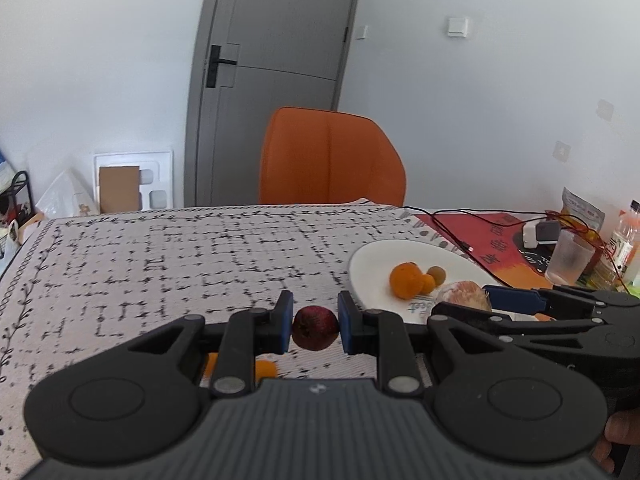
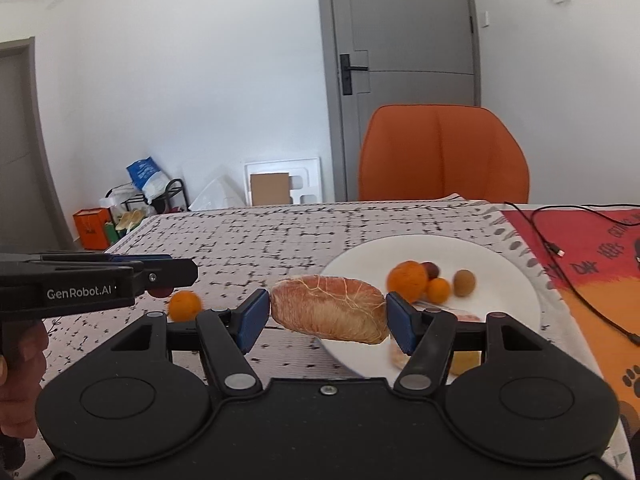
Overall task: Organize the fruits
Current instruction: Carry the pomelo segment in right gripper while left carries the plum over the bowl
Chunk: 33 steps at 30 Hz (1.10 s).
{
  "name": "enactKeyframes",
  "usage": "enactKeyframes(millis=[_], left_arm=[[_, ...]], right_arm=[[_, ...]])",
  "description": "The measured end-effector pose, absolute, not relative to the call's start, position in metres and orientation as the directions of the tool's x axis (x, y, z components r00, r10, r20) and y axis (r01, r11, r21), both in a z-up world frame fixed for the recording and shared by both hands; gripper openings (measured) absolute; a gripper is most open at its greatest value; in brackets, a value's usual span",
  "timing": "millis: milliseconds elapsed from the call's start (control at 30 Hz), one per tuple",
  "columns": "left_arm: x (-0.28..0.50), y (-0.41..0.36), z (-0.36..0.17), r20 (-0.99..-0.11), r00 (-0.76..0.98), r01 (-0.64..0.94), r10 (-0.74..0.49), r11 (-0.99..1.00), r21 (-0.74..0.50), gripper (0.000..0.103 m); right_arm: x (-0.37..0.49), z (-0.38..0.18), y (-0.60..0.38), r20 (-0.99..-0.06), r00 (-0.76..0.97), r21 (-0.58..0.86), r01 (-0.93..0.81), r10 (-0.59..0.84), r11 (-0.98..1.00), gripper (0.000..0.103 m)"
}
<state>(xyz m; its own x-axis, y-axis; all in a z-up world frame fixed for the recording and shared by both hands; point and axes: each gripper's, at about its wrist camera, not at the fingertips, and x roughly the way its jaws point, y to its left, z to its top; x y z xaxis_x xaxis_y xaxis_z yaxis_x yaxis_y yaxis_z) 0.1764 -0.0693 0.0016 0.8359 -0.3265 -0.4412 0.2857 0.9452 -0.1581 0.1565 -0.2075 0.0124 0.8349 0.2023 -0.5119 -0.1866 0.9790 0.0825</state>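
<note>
My left gripper (image 1: 315, 328) is shut on a small dark red fruit (image 1: 315, 328) and holds it above the patterned tablecloth, left of the white plate (image 1: 380, 252). My right gripper (image 2: 328, 316) is shut on a peeled pomelo segment (image 2: 330, 314) and holds it over the plate's near left rim (image 2: 512, 276). On the plate lie a large orange (image 2: 407, 280), a small orange (image 2: 438, 290), a brown round fruit (image 2: 464, 282) and a dark red fruit (image 2: 431, 268). A loose orange (image 2: 185, 305) lies on the cloth under the left gripper (image 2: 168, 272).
An orange chair (image 1: 330, 158) stands behind the table's far edge. A black cable (image 2: 568, 280) runs over the red mat right of the plate. A plastic cup (image 1: 568, 258), bottles and a charger (image 1: 538, 234) crowd the far right. More peeled pieces (image 2: 464, 360) lie on the plate's near part.
</note>
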Motion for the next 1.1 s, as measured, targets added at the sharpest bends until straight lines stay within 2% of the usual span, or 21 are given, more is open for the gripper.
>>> enactKeyframes(millis=[600,1100], left_arm=[[0.202,-0.132,-0.008,-0.485,0.797,0.354,-0.36,0.929,-0.108,0.022],[0.234,-0.172,-0.023,-0.543,0.758,0.384,-0.36,0.92,-0.074,0.022]], right_arm=[[0.164,-0.01,-0.278,-0.517,0.847,0.122,-0.07,0.124,0.99,0.061],[0.178,-0.024,-0.305,-0.523,0.845,0.125,-0.053,0.111,0.991,0.061]])
